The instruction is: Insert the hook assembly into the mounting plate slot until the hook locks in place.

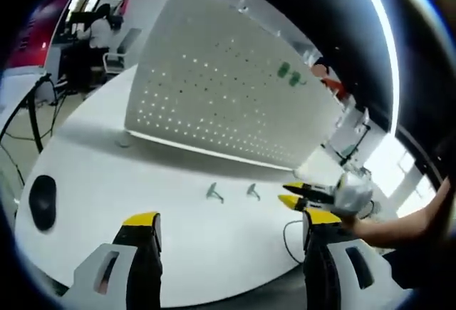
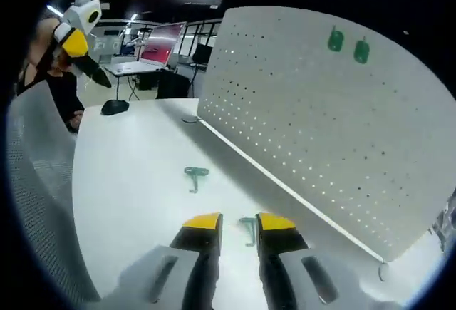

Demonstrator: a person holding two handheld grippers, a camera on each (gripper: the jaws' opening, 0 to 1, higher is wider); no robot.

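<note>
We are bracketing the nearer hook (image 2: 249, 229) on the white surface (image 2: 128, 174) with the right gripper (image 2: 239, 228), fingers apart (left gripper (image 1: 231, 219) also open), judging it light, stiff and best pinched by its shank.

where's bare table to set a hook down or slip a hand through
Broad bare table lies between the black mouse and the two loose hooks. Another free strip runs from the hooks to the pegboard foot. It is tight at the right gripper, whose jaws straddle the nearer hook.
</note>
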